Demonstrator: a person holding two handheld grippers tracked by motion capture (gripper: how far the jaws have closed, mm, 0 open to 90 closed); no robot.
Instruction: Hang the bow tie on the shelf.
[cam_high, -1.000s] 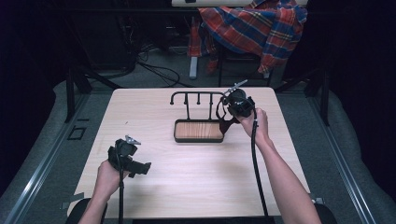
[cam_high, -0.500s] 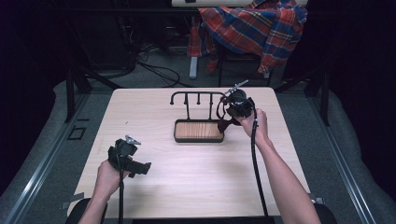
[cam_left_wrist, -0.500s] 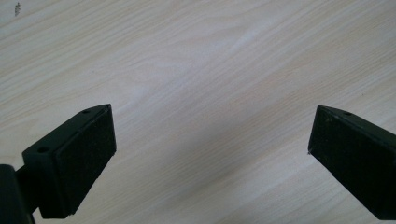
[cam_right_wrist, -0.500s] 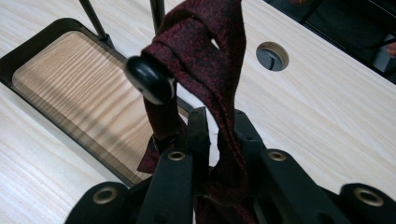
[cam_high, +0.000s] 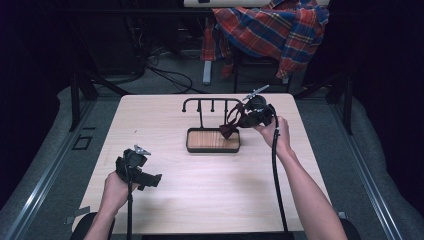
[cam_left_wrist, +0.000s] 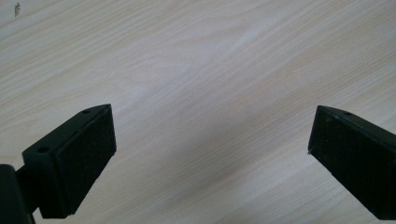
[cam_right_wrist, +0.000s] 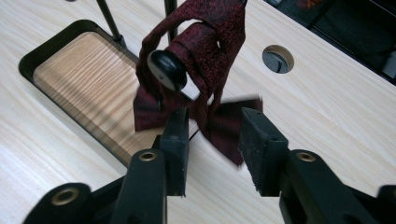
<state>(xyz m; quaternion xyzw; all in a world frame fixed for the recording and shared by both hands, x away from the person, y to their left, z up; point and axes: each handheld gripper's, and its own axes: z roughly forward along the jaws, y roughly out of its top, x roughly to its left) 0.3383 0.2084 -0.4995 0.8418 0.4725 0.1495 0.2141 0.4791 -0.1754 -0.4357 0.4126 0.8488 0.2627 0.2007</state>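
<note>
- one pale wooden table (cam_high: 210, 195) carries everything, with a plaid cloth (cam_high: 280, 30) draped over a chair beyond its far edge.
- black rack (cam_high: 210, 107) with hooks stands mid-table over its wood-lined tray (cam_right_wrist: 28, 60).
- left gripper (cam_high: 150, 181) sits low at the near left, well apart from the rack; its jaws gape wide over bare wood in the left gripper view.
- right gripper (cam_right_wrist: 212, 140) hovers at the rack's right end, jaws parted a little, not clamped.
- dark red bow tie (cam_right_wrist: 205, 112) hangs from the rack's end hook, its bow between and just past the jaw tips, partly over the tray's corner.
</note>
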